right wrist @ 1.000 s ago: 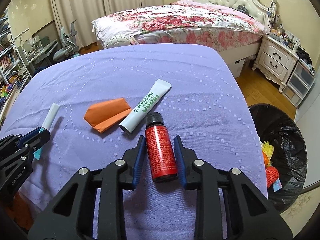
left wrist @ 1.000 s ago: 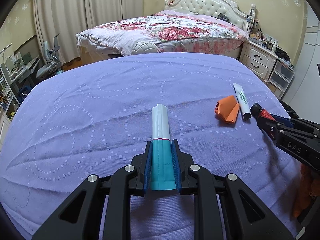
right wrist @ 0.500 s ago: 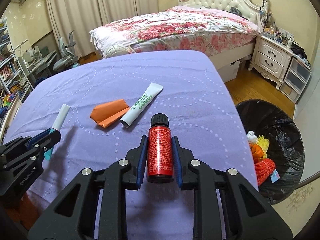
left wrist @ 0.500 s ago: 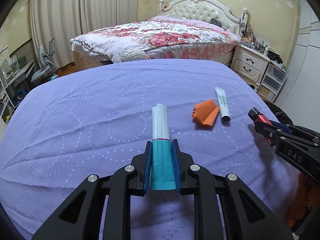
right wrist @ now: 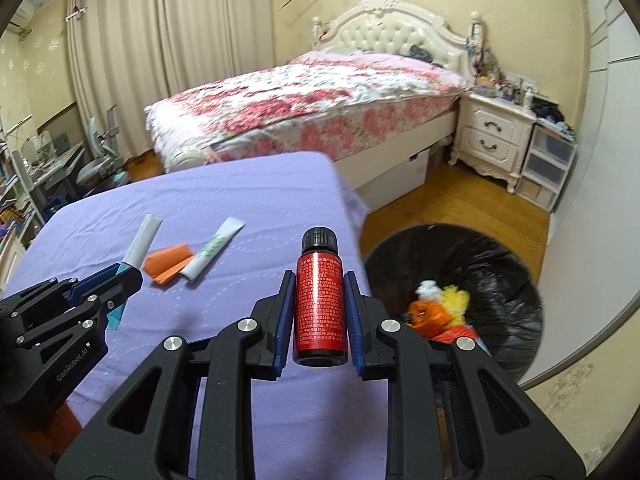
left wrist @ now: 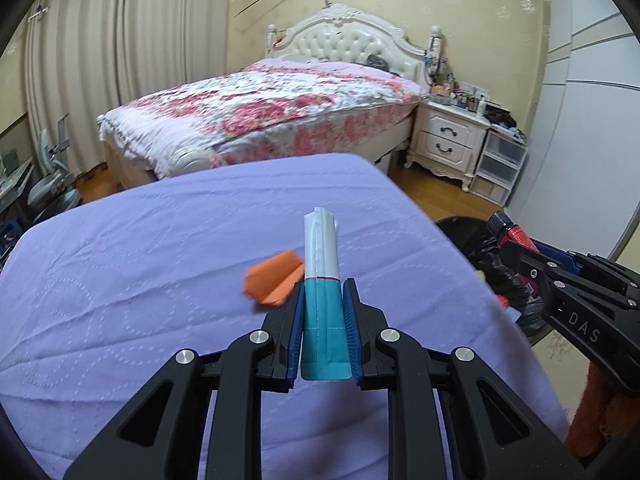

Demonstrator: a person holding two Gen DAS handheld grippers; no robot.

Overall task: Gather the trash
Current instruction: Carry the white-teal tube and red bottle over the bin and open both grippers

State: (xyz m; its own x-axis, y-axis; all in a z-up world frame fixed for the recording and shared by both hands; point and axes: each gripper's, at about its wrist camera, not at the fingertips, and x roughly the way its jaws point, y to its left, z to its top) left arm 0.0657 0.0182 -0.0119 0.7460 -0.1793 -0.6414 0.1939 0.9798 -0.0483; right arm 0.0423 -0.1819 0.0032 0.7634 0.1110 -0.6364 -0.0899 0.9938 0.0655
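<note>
Now the left gripper [left wrist: 323,300] clamps a folded teal-and-white paper packet [left wrist: 321,264] by its teal end, the white end sticking out ahead above the purple cloth [left wrist: 140,280]. The right gripper [right wrist: 319,300] squeezes a small red bottle [right wrist: 319,304] with a black screw cap, its label covered in fine print; the bottle sits lengthwise between the blue pads, cap forward, near the cloth's right edge. On the cloth lie a folded orange paper [right wrist: 167,263] and, just beside it, a white tube with green print [right wrist: 212,249].

To the right of the table stands a bin lined with a black bag [right wrist: 500,280]. Inside it are a white wad, something yellow and fluffy, orange mesh-like pieces and a small blue scrap.

Compared with a second ago, both grippers have lifted and swung rightward: the bin, then at the edge of the right view, now fills its right side, and the orange paper has slid from right of the packet to its left.
</note>
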